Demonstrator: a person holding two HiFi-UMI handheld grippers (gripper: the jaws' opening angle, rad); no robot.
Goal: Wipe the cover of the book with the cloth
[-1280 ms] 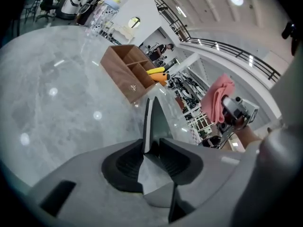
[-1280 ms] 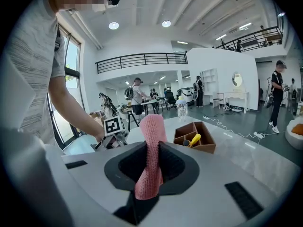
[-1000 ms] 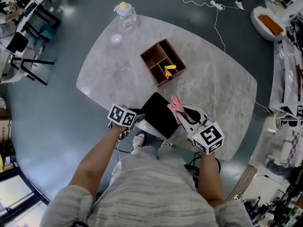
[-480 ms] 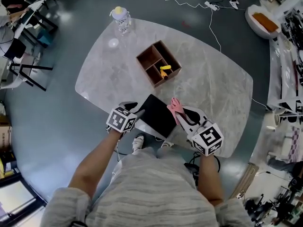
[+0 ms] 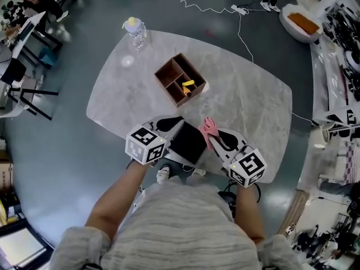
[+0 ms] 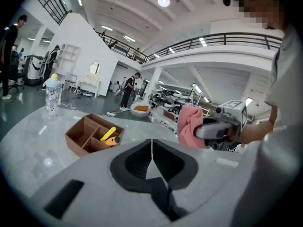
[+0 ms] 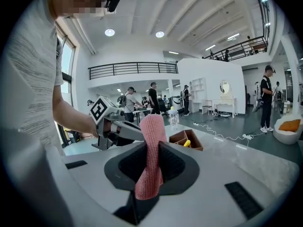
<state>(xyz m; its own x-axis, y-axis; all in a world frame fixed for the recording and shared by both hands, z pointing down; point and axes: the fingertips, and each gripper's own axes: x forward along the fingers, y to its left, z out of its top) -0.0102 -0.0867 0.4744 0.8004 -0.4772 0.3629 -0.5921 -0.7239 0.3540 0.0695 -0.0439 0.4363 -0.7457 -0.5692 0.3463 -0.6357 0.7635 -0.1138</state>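
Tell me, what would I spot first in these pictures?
The pink cloth jumps out first, pinched in the right hand-held gripper. Next, the black book at the near edge of the grey table, and a wooden box holding something yellow in the table's middle.

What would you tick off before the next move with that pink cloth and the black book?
1. Cloth gripped: ok. The pink cloth is pinched in the right gripper's fingers.
2. Cover bare: ok. Nothing lies on the black book.
3. Cloth on cover: not ok. It is held in the air beside the book.
4. Book steadied: not ok. The left gripper's fingers have just closed, nothing between them.
5. Path clear: ok. The wooden box stands farther back on the table.
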